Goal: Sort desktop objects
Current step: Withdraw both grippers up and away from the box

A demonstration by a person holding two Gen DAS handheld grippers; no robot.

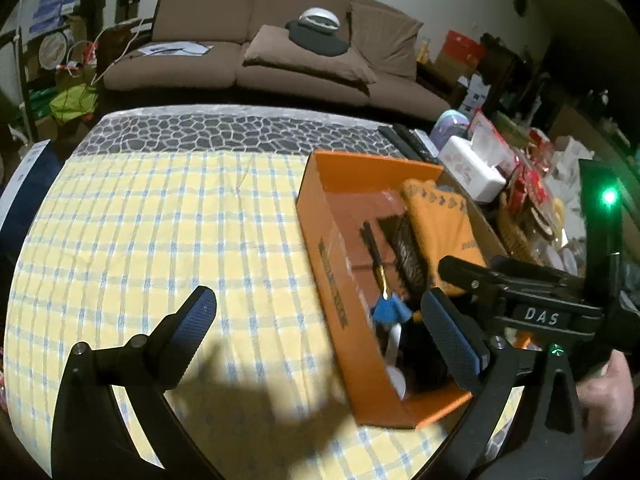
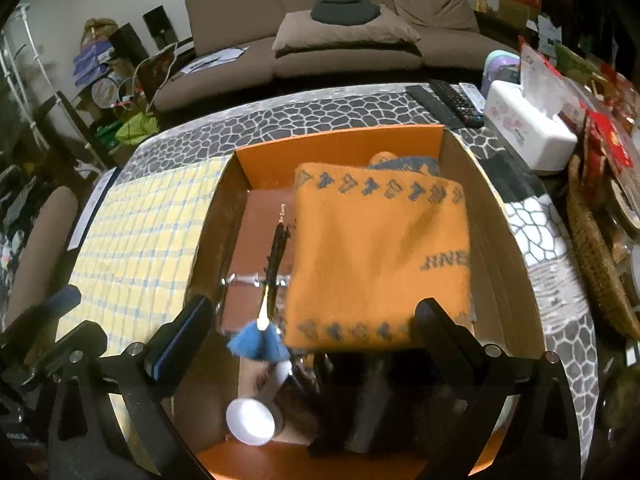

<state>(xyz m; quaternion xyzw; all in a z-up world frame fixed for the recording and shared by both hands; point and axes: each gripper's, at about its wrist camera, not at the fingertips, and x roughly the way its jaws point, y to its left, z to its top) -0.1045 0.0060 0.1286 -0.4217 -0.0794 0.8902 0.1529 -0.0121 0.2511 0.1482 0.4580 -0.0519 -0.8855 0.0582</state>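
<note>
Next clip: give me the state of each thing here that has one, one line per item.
Left hand-held gripper: open, empty.
Right hand-held gripper: open, empty, above the box.
Orange box: lidless, filled.
Orange towel: folded, inside the box.
Tissue box: tissue sticking out.

A box point(image 2: 340, 144) stands on the right part of a table point(image 1: 140, 220), with a folded cloth point(image 2: 376, 256) in its right half and a pen point(image 2: 276, 248) lying on a notebook point(image 2: 260, 240) to the left. At the near end lies a spoon point(image 2: 256, 412). Remote controls point(image 2: 448, 104) and a tissue box point(image 2: 528, 128) lie beyond, far right; a sofa point(image 1: 256, 40) stands behind the table.
</note>
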